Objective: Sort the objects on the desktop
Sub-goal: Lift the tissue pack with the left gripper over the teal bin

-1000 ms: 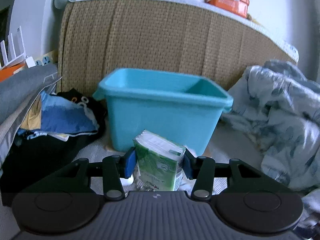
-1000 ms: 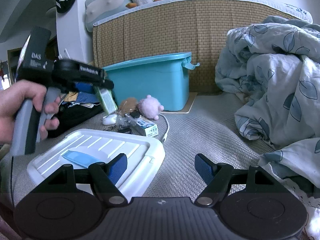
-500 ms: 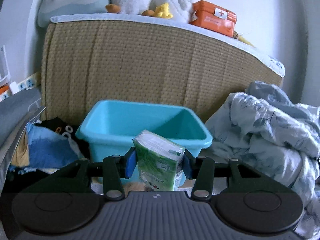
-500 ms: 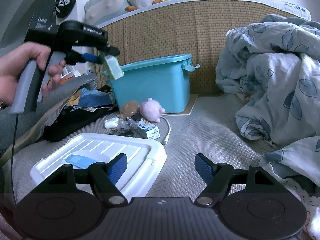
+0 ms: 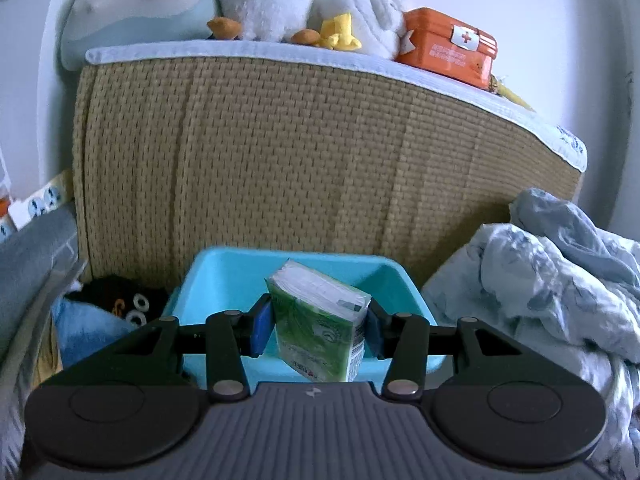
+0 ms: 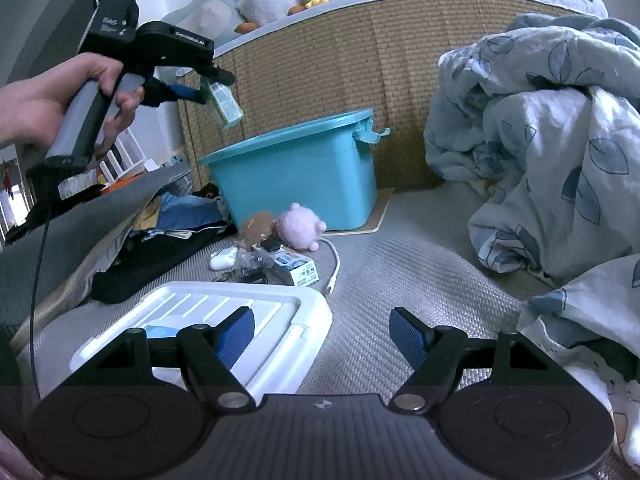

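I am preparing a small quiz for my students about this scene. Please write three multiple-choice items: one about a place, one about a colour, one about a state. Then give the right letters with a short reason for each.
1. Where is the green tissue pack?
A. in the left gripper, in the air near the bin
B. on the white lid
C. on the blanket

2. What colour is the bin?
A. orange
B. turquoise
C. white

3. How is the right gripper?
A. shut on a cable
B. shut on the plush toy
C. open and holding nothing

Answers:
1 A: both blue pads press the pack's sides, and the right wrist view shows it in the air.
2 B: its walls and rim are turquoise.
3 C: its fingers stand wide apart with only the mat between them.
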Motion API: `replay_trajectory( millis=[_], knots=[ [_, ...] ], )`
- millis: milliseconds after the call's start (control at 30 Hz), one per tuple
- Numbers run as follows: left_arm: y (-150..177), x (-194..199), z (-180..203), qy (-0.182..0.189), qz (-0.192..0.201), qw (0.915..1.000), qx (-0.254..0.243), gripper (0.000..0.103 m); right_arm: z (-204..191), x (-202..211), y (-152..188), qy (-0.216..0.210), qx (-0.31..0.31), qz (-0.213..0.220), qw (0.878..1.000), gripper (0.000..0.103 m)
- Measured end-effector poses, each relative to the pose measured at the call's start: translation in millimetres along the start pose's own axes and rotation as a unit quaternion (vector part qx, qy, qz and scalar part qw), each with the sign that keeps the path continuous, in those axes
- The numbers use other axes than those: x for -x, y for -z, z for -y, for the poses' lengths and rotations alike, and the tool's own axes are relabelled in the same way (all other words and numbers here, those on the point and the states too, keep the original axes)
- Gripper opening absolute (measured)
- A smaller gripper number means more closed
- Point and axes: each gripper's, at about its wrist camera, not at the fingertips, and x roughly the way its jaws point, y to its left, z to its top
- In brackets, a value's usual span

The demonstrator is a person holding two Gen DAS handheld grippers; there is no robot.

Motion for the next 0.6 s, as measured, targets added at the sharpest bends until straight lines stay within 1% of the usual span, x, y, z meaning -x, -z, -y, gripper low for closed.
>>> replay_trajectory(
  millis=[133, 300, 400, 467, 533, 600],
  knots=[
    [-17, -18, 0, -0.003, -0.004, 1.0000, 0.007, 0.050, 0, 0, 0, 0.001, -0.001, 0.002, 1.000, 0.079],
    [-28, -46, -4, -0.020, -0.017, 0.9995, 0.019, 0.050, 2, -1, 1, -0.001, -0.003, 0.002, 1.000, 0.079],
    [-33, -61, -3, -0.028, -0.025, 0.9992, 0.011, 0.049, 4, -2, 2, 0.000, -0.008, 0.002, 1.000, 0.079],
    [-35, -71, -4, -0.035, -0.032, 0.9988, 0.015, 0.049, 7, -3, 2, 0.004, -0.017, 0.003, 1.000, 0.079],
    [-37, -79, -5, -0.033, -0.041, 0.9983, 0.025, 0.048, 11, -6, 3, 0.005, -0.031, -0.003, 0.999, 0.079],
    [-36, -89, -4, -0.035, -0.051, 0.9979, 0.021, 0.048, 15, -6, 3, 0.005, -0.041, -0.002, 0.999, 0.079]
  ],
)
